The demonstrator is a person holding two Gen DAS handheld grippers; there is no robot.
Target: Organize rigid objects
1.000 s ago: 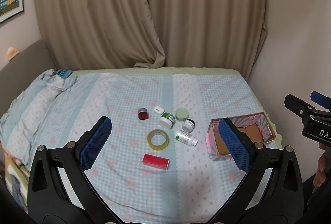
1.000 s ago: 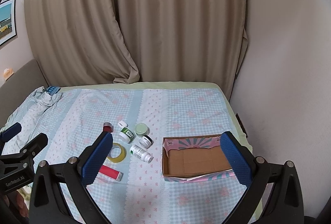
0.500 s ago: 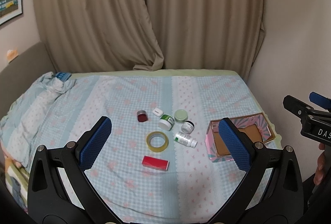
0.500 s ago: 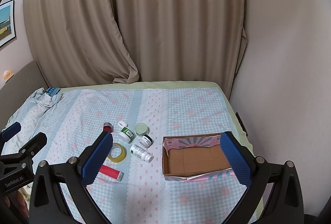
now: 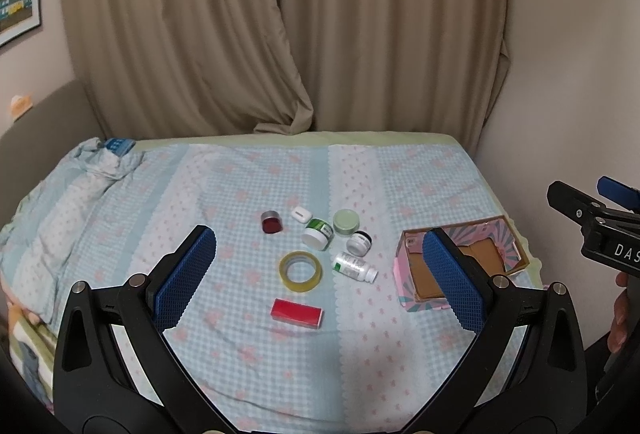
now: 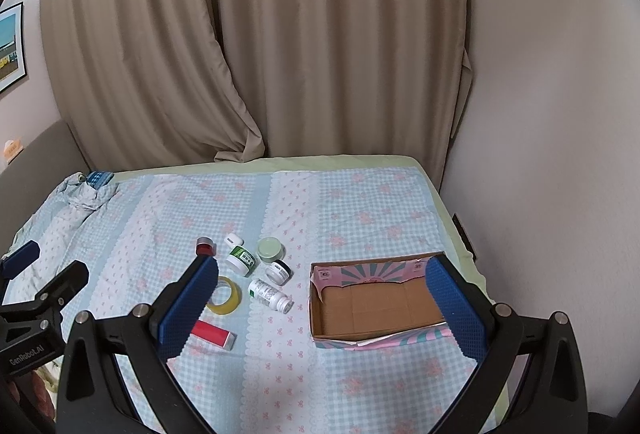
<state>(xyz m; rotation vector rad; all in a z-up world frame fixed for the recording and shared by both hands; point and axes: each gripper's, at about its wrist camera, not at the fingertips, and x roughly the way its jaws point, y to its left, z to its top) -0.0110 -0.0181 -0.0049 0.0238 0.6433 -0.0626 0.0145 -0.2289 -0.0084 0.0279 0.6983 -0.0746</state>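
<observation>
Small objects lie grouped on the bed: a red box (image 5: 296, 312) (image 6: 211, 334), a yellow tape roll (image 5: 300, 270) (image 6: 225, 295), a white pill bottle on its side (image 5: 354, 266) (image 6: 269, 295), a green-labelled jar (image 5: 318, 233) (image 6: 241, 260), a pale green jar (image 5: 346, 221) (image 6: 270, 250), a black-lidded jar (image 5: 359, 243) (image 6: 278, 272), a red jar (image 5: 271, 222) (image 6: 205, 246) and a white earbud case (image 5: 301, 213) (image 6: 233, 240). An empty pink cardboard box (image 5: 508, 230) (image 6: 376, 308) stands to their right. My left gripper (image 5: 318, 276) and right gripper (image 6: 320, 308) are open, empty, held above the bed's near side.
The bed has a blue-and-pink checked sheet (image 5: 248, 169). A rumpled quilt (image 5: 60, 201) lies at the left. Beige curtains (image 5: 280, 33) hang behind the bed and a wall (image 6: 560, 113) runs along its right side.
Both grippers have drawn back and tilted up slightly, so the objects sit a little lower in each view. Nothing on the bed has moved.
</observation>
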